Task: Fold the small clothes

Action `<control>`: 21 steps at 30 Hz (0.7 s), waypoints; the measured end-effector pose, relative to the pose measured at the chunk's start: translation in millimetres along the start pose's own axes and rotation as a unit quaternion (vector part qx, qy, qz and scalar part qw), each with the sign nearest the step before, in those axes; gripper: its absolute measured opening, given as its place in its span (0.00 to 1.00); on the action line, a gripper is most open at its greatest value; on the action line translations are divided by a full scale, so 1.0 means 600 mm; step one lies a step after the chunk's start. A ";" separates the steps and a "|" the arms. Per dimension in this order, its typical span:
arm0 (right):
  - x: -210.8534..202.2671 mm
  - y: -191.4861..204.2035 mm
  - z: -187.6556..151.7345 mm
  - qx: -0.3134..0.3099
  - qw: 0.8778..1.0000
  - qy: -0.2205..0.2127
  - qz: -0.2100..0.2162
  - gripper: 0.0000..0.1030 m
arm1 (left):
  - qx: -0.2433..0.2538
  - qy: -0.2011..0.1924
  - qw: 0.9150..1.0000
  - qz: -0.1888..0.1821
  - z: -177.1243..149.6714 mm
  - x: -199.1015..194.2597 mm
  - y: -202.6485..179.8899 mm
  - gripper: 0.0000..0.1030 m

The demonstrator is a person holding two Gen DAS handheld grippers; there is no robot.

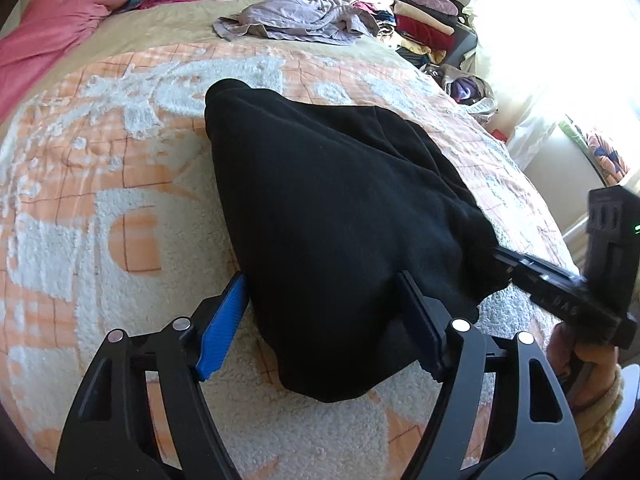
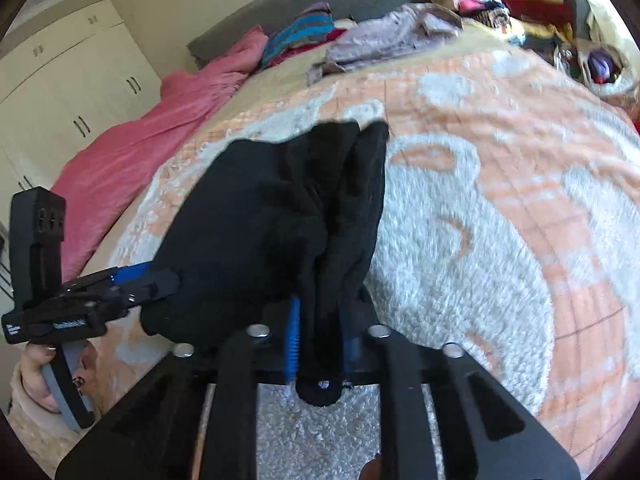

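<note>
A black garment lies bunched on the orange and white bedspread. My left gripper is open, its blue fingers on either side of the garment's near edge. My right gripper is shut on a gathered fold of the black garment and lifts that corner. The right gripper also shows in the left wrist view, at the garment's right corner. The left gripper shows in the right wrist view, at the garment's left edge.
A lilac garment lies crumpled at the far side of the bed. A pink blanket lies at the far left. Stacks of folded clothes stand at the far right. White wardrobes stand beyond the bed.
</note>
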State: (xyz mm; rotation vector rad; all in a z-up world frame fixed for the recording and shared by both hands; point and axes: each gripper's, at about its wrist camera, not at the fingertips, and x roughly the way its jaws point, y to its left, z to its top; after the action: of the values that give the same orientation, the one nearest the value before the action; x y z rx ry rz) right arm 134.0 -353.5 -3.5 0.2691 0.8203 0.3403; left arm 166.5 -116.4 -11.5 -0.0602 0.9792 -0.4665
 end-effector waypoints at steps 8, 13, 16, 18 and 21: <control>0.018 0.000 -0.009 -0.024 0.998 0.007 -0.054 0.17 | 0.022 0.003 1.000 0.015 -0.014 0.013 -0.019 0.66; -0.003 -0.003 -0.016 -0.005 0.997 -0.019 -0.074 0.45 | 0.018 0.002 1.000 0.009 -0.016 0.009 -0.013 0.67; -0.019 0.003 -0.022 -0.005 0.996 -0.034 -0.088 0.59 | 0.018 0.000 1.000 0.009 -0.016 0.006 -0.014 0.69; -0.031 0.008 -0.024 -0.012 0.994 -0.044 -0.096 0.60 | 0.017 -0.003 1.000 0.009 -0.016 0.003 -0.014 0.70; -0.048 0.013 -0.027 -0.019 0.993 -0.058 -0.105 0.75 | 0.017 -0.004 1.000 0.009 -0.017 -0.001 -0.015 0.76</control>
State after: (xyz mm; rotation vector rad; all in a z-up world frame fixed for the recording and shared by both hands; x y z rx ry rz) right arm 102.0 -356.0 8.0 0.1640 0.7189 0.1400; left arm 154.7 -122.4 -14.5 -0.0212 0.9635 -0.4658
